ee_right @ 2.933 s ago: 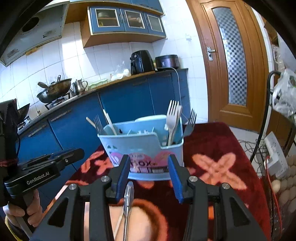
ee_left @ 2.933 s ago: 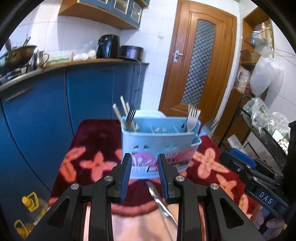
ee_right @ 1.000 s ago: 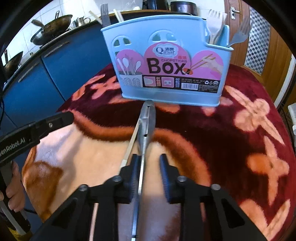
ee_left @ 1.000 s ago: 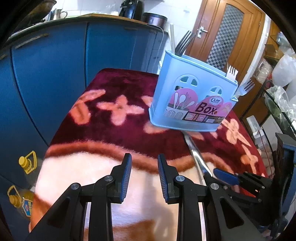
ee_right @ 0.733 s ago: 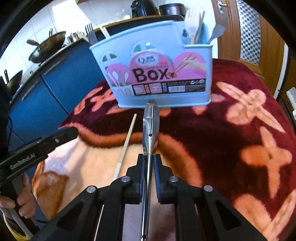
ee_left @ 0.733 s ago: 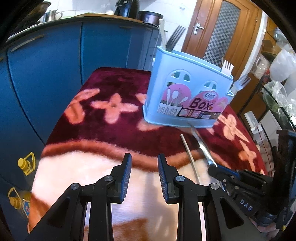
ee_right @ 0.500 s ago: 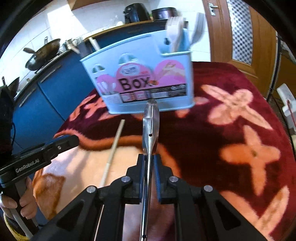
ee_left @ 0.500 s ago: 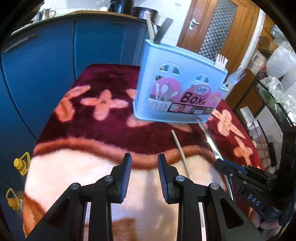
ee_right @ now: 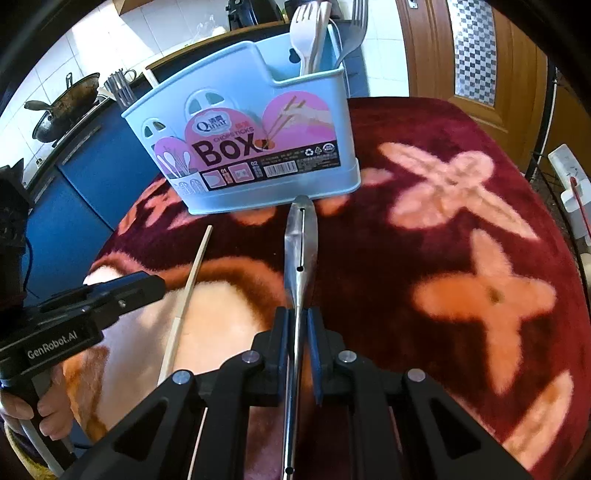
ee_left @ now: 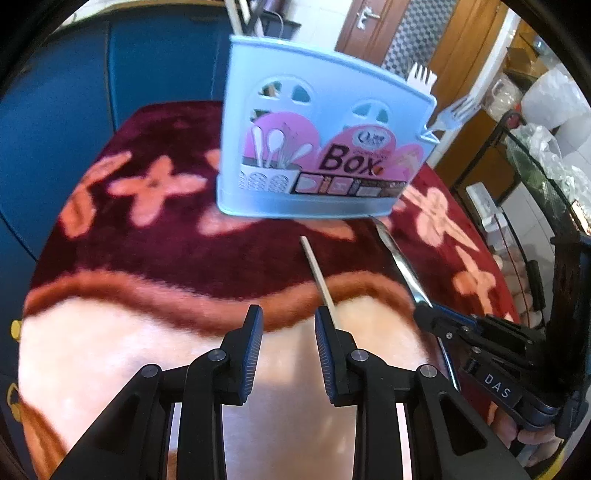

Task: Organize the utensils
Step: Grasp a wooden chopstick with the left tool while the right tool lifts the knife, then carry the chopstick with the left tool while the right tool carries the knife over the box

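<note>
I'm in the pick-up step: my right gripper (ee_right: 297, 314) is pinching the steel tongs (ee_right: 300, 240) just before the blue chopsticks box (ee_right: 258, 147); next, lift and tip them into a compartment. My left gripper (ee_left: 288, 332) is spread, empty, beside the lone chopstick (ee_left: 319, 275). Three seconds ago both grippers were open, tongs loose.

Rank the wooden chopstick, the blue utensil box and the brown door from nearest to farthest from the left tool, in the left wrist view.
1. Wooden chopstick: on the cloth, beside the left tool's right finger.
2. Blue utensil box: ahead, mid-table.
3. Brown door: background, upper right.
</note>
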`<action>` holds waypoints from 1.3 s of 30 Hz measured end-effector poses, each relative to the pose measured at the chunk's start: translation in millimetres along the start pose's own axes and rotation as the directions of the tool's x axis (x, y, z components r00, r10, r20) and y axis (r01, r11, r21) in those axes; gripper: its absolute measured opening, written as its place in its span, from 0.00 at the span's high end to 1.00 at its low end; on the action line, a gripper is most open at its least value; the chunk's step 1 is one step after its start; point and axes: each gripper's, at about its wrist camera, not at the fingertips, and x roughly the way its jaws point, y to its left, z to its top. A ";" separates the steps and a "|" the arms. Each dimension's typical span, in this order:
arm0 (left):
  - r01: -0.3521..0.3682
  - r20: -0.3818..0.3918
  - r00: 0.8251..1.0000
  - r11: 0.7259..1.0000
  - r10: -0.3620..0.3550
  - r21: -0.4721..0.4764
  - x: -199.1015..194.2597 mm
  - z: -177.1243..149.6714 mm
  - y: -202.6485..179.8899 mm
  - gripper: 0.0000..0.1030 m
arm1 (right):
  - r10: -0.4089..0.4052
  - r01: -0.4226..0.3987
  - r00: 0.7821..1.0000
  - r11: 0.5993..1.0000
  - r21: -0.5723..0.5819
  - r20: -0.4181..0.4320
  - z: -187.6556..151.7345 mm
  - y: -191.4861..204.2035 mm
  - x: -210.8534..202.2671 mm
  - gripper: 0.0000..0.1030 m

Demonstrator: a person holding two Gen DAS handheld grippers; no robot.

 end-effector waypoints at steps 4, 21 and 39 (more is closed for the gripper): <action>0.013 -0.031 0.999 1.000 -0.013 0.014 8.2 4.3 -5.1 0.71 | 0.025 -0.025 0.999 1.000 0.009 -0.025 3.8 -4.3 2.4 0.88; 0.010 -0.144 0.990 0.994 0.006 0.112 43.5 29.3 -32.6 0.74 | 0.068 -0.075 0.978 0.997 -0.027 -0.199 29.2 -9.9 14.0 0.85; 0.087 -0.023 0.996 0.996 -0.087 0.024 7.9 26.0 -21.6 0.96 | 0.153 -0.152 0.988 0.988 0.042 -0.029 6.6 -19.2 -12.7 0.86</action>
